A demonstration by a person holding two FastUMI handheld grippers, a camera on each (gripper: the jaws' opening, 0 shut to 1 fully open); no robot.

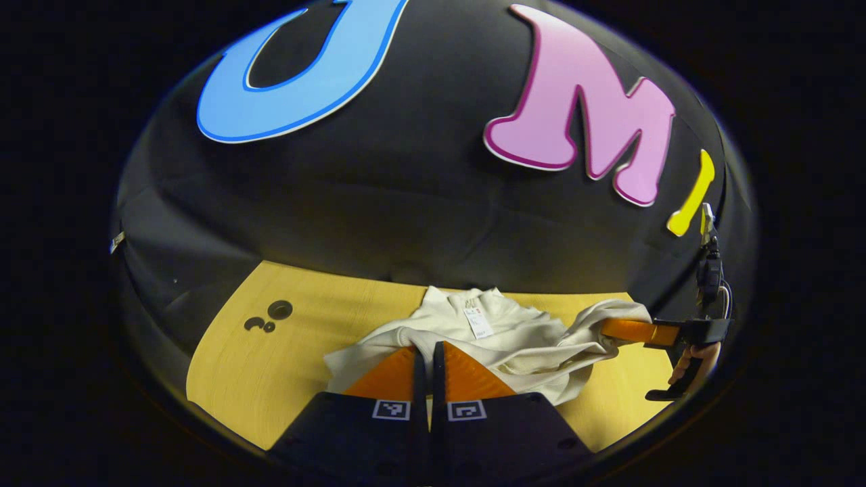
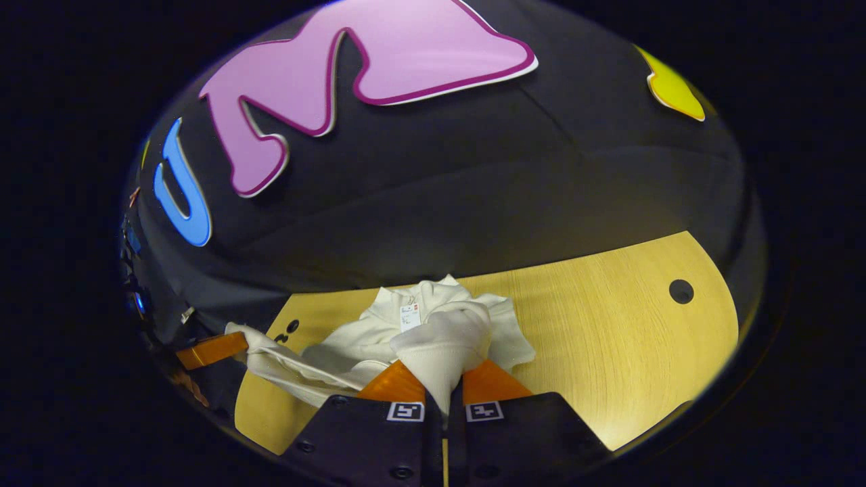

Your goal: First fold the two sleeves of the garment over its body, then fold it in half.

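Observation:
A white garment lies bunched on the wooden table, its neck label facing up. My left gripper is shut on a fold of the garment's near-left edge. In the right gripper view, my right gripper is shut on a thick fold of the garment, which rises between the two fingers. In the left gripper view the right gripper comes in from the right with cloth draped over its tip. The left gripper shows at the left of the right gripper view with stretched cloth at its end.
Round holes are cut in the table's left part, and another hole lies at the far right. The black booth wall stands just behind the table. A hand holds the right gripper's handle at the table's right edge.

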